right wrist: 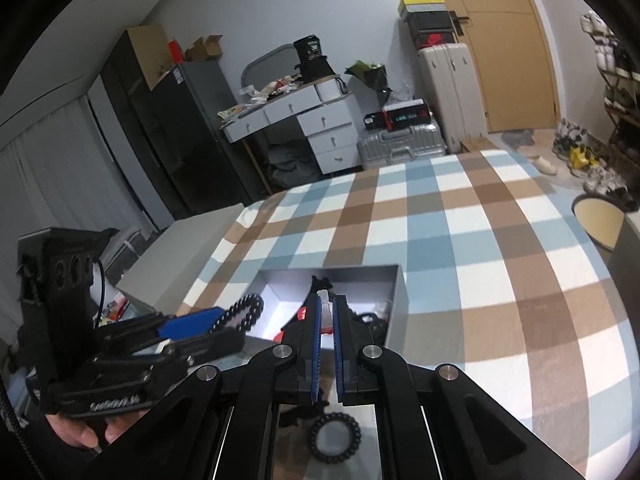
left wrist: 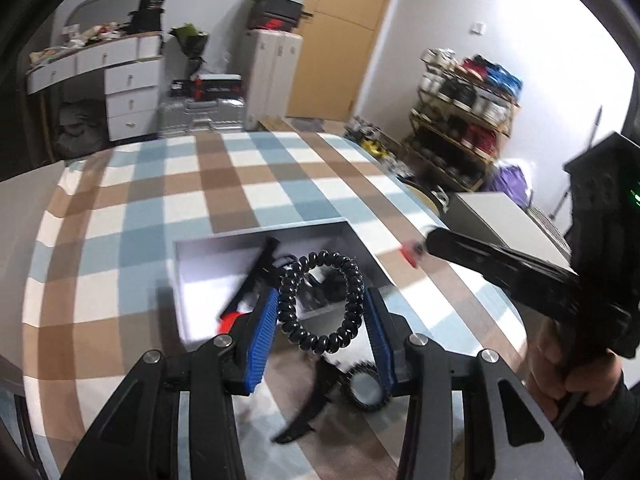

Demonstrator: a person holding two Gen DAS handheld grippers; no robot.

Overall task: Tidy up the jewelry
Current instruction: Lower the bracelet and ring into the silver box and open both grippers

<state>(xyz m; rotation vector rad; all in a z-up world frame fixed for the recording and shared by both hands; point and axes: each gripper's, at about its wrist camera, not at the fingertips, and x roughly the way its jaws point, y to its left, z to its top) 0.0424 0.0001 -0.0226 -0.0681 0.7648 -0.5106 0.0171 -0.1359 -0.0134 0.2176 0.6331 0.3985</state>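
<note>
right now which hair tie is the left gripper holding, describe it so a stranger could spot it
On the checked bedspread sits an open white box. Above its near edge, the left gripper clamps a black spiral hair tie, lifted off the bed, unlike the smaller black tie lying below.

Both views fisheye: dark vignette at corners, straight lines bowed near edges, esp. the checked cloth (left wrist: 168, 200) and door (left wrist: 340, 40). Room evenly lit, fairly bright, cool indoor light. Left view: wall right of jaws blown out to white glare. White box (left wrist: 208, 264) beyond jaws glows bright inside. Soft shadow under the left gripper (left wrist: 320, 312); hair tie (left wrist: 320, 300) between its pads sharp, but clip (left wrist: 304, 412) below is motion-blurred. Right gripper (right wrist: 327, 312): pads sharp, far room slightly soft, shoes at right edge smeared.
</note>
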